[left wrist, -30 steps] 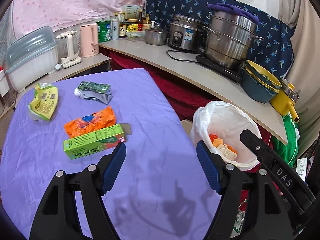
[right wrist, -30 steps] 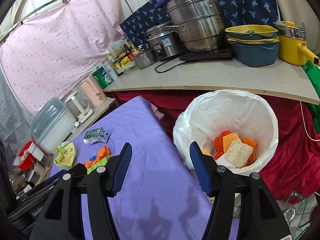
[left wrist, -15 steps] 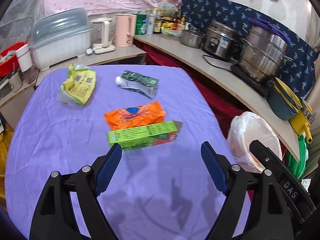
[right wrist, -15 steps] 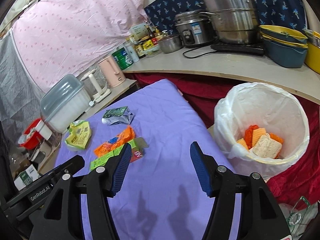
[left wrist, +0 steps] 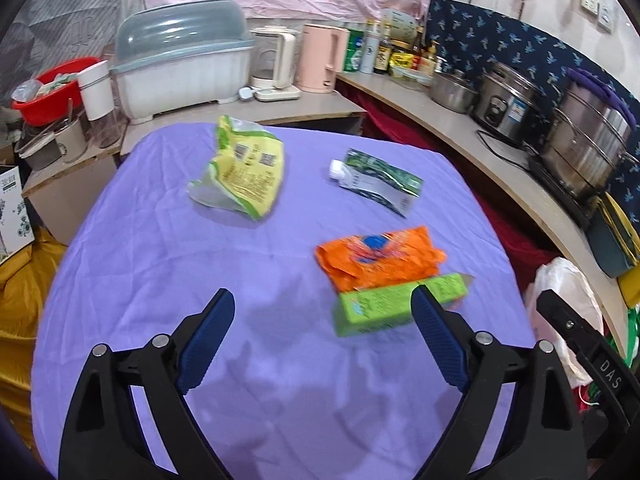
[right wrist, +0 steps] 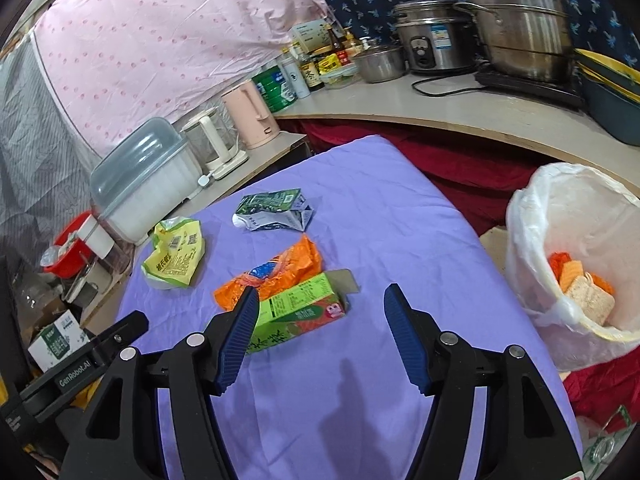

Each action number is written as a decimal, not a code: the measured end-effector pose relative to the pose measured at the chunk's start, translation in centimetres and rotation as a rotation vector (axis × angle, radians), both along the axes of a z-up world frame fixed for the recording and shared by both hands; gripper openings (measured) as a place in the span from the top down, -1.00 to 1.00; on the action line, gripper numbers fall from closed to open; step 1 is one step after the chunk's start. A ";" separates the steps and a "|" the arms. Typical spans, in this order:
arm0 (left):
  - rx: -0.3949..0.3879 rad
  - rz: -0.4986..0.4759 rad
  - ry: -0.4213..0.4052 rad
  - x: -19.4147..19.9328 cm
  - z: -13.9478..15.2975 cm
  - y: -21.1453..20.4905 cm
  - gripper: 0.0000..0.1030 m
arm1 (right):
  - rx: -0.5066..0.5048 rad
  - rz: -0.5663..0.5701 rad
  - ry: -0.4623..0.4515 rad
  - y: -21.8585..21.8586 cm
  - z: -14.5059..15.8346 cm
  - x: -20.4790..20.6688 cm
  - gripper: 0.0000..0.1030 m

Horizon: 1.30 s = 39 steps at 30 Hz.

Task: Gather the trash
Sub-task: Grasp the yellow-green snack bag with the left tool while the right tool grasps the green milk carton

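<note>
A: Item one, the trash?

B: I count four pieces on the purple tablecloth (left wrist: 160, 264). Green carton (right wrist: 298, 312), lying flat, nearest my tools. Orange wrapper (right wrist: 276, 272), touching the carton's far side. Green-and-silver pouch (right wrist: 274, 210), farther back. Yellow bag (right wrist: 174, 256), crumpled, off to the left.

A: Tools relative to the carton?

B: Left gripper (left wrist: 322, 340): jaws spread wide, nothing between them, above the cloth; the carton sits just ahead, toward its right finger. Right gripper (right wrist: 318, 334): jaws likewise wide apart and empty; the carton lies just in front, partly behind its left finger.

A: Bin?

B: Trash bin (right wrist: 576, 264) with white liner, beside the table's right edge, holding orange and pale scraps.

A: Surroundings?

B: Counter (right wrist: 460, 108) behind, carrying steel pots (right wrist: 516, 20), a rice cooker (right wrist: 432, 40), a pink kettle (right wrist: 250, 114), and a lidded dish rack (right wrist: 144, 176).
</note>
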State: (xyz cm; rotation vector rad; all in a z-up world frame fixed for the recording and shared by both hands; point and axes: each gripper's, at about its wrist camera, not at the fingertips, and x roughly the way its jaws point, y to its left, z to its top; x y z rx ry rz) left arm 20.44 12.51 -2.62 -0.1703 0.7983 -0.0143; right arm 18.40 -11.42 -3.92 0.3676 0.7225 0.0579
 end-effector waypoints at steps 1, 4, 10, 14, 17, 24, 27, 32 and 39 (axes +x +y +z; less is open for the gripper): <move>0.005 0.010 -0.004 0.4 0.0 0.5 -0.66 | -0.001 0.008 0.002 0.4 0.0 0.6 -0.23; 0.024 0.046 -0.010 2.3 0.0 2.5 -0.67 | -0.009 0.024 0.005 1.3 -0.2 2.4 -0.24; 0.052 0.082 -0.021 6.0 0.1 5.2 -0.72 | -0.013 0.062 0.015 2.9 -0.6 6.7 -0.25; 0.105 0.071 -0.018 9.0 -0.5 5.9 -0.73 | -0.043 0.115 0.027 4.0 -1.0 10.3 -0.32; 0.133 0.062 0.007 10.9 -1.5 6.3 -0.73 | -0.089 0.179 0.032 4.8 -1.2 13.1 -0.34; 0.128 0.066 0.043 14.5 -3.2 8.0 -0.72 | -0.209 0.365 0.046 6.2 -2.2 19.5 -0.44; 0.103 0.055 0.061 15.9 -3.9 8.2 -0.68 | -0.259 0.432 0.061 6.9 -2.9 21.6 -0.46; 0.099 0.002 0.109 17.3 -5.1 7.1 -0.25 | -0.346 0.541 0.104 8.0 -4.3 24.6 -0.47; 0.104 -0.070 0.131 17.4 -5.8 5.0 0.41 | -0.372 0.597 0.155 8.8 -5.8 26.9 -0.47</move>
